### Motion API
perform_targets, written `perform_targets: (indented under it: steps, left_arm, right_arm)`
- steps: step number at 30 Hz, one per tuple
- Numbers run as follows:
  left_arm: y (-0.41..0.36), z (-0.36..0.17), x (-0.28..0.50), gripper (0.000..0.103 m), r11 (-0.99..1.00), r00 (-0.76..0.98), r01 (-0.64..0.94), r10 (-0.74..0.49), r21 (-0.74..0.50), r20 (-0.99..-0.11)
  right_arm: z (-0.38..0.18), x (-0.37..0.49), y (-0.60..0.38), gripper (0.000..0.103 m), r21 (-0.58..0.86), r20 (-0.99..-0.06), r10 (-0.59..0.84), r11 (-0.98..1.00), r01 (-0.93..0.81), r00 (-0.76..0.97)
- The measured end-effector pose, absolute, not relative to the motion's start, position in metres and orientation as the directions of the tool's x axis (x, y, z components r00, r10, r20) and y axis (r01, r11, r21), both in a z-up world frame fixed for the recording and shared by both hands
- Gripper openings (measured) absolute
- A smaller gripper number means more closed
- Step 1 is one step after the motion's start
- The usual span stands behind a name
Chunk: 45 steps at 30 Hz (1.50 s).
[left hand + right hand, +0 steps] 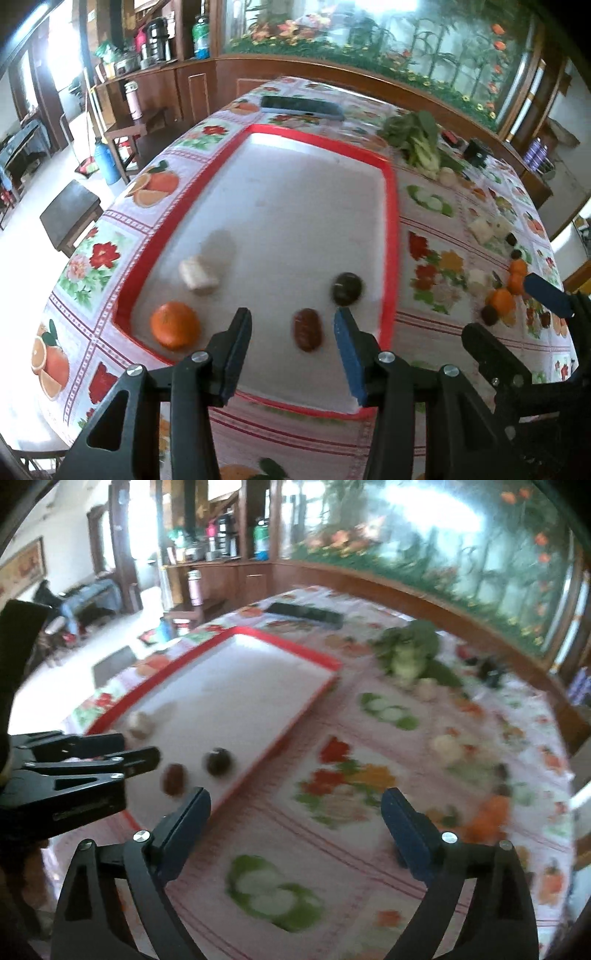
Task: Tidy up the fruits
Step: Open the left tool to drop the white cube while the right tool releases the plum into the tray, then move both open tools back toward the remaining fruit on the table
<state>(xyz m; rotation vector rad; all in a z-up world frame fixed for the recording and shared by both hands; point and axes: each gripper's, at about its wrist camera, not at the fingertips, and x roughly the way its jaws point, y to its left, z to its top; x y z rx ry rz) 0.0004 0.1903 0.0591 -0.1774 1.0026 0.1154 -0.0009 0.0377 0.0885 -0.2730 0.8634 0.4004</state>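
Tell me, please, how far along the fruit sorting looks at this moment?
Partly done. Four pieces already lie in the red-rimmed tray: an orange, a pale chunk, a reddish-brown fruit and a dark round fruit. Nothing is in hand: the left gripper and right gripper are both open and empty. Left on the tablecloth to the right: more orange pieces and small dark fruits.

Wood-panelled counter point(207, 85) under a forest-and-flowers mural point(388, 40); pale floor point(33, 206); dark stool point(70, 210); bright daylight

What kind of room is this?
Likely a home dining room: a table with a fruit-print tablecloth, wooden cabinets holding flasks and bottles, and a large forest mural on the wall.
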Motion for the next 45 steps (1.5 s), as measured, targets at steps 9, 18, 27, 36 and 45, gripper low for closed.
perform_targets:
  steps: [9,18,27,36,45]
  left_arm:
    - [0.139,0.07,-0.003,0.049,0.991,0.546,-0.109,-0.008,-0.08,-0.838]
    - [0.084,0.064,0.0,0.05,0.997,0.52,-0.014,-0.056,-0.074,-0.852]
    - [0.032,0.046,0.008,0.056,0.992,0.458,0.088,-0.123,-0.092,-0.88]
    - [0.019,0.04,0.015,0.063,0.985,0.429,0.119,-0.163,-0.123,-0.888]
    - [0.029,0.039,0.029,0.071,0.989,0.443,0.09,-0.149,-0.121,-0.884]
  right_arm:
    - [0.087,-0.001,-0.019,0.103,-0.148,-0.823,0.086,0.921,-0.359,0.561]
    - [0.077,-0.008,-0.11,0.103,-0.016,-0.827,0.14,0.963,-0.27,0.545]
    - [0.056,-0.009,-0.165,0.099,0.021,-0.848,0.094,0.989,-0.145,0.521]
    - [0.049,0.0,-0.205,0.099,0.056,-0.842,0.09,0.995,-0.079,0.532]
    - [0.043,0.027,-0.198,0.099,0.092,-0.846,0.122,0.992,-0.085,0.519]
